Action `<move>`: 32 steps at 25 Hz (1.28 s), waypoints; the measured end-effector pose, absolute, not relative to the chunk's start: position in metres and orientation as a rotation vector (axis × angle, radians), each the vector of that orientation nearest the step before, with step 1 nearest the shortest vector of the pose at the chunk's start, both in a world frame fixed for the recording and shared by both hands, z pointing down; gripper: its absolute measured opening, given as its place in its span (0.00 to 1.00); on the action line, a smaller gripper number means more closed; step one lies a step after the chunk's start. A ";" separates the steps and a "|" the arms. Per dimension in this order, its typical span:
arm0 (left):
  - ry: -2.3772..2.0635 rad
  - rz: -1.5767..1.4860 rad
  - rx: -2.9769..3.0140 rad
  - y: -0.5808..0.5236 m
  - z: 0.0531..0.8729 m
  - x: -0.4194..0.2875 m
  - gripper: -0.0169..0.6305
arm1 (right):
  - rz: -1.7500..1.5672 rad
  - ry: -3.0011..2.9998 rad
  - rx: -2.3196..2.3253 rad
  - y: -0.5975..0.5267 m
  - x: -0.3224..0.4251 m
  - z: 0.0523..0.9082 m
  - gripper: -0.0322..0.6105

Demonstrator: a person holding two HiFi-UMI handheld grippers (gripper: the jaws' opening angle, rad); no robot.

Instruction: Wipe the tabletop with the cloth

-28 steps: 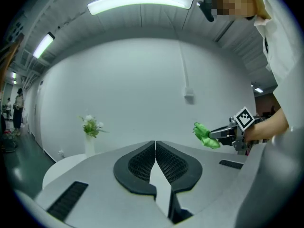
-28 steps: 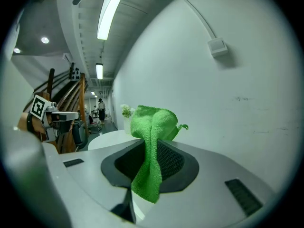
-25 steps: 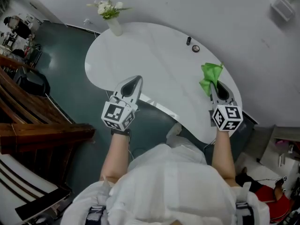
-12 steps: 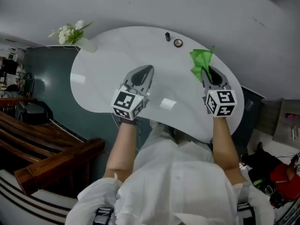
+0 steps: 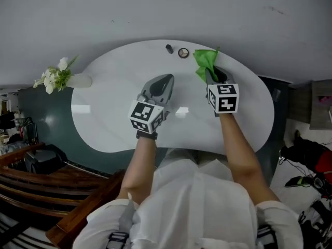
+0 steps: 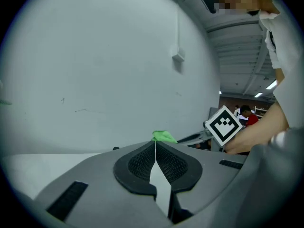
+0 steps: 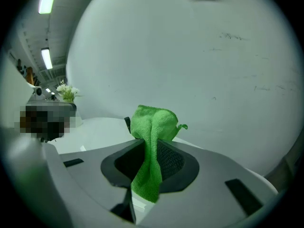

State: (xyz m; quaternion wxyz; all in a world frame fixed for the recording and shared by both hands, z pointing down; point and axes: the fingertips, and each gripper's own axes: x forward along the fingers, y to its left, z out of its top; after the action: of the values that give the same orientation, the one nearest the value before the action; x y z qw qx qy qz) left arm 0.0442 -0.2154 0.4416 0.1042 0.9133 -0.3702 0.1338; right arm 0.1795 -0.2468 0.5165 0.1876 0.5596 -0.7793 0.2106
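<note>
The white oval table (image 5: 104, 113) fills the middle. Above its centre is the left gripper (image 5: 165, 82), jaws pressed together on nothing. Over the table's far right part, the right gripper (image 5: 211, 72) pinches the green cloth (image 5: 205, 60), bunched beyond its jaws. At the table's left edge, a white vase (image 5: 80, 80) holds white flowers (image 5: 52, 77).

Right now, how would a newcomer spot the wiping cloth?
Find the white oval table, then its far edge by the wall. There the cloth is bunched in the right gripper. It alone is bright green; the small black cylinder and round disc nearby are dull.
</note>
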 end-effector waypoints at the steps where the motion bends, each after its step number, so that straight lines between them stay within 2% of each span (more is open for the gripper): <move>1: -1.071 0.401 2.696 -0.220 0.445 0.046 0.05 | 0.595 -2.167 1.580 -0.253 0.177 0.523 0.16; 19: -0.925 0.463 2.673 -0.241 0.485 0.064 0.05 | 0.621 -1.952 1.529 -0.302 0.178 0.602 0.16; 32: -0.816 0.455 2.699 -0.225 0.490 0.119 0.05 | 0.699 -1.736 1.715 -0.227 0.316 0.608 0.16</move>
State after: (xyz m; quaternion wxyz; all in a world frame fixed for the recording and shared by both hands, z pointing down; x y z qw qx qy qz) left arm 0.1189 -0.2250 0.4905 0.1423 0.9353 -0.2829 0.1577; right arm 0.3159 -0.2270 0.6080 0.2968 0.6452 -0.6531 0.2630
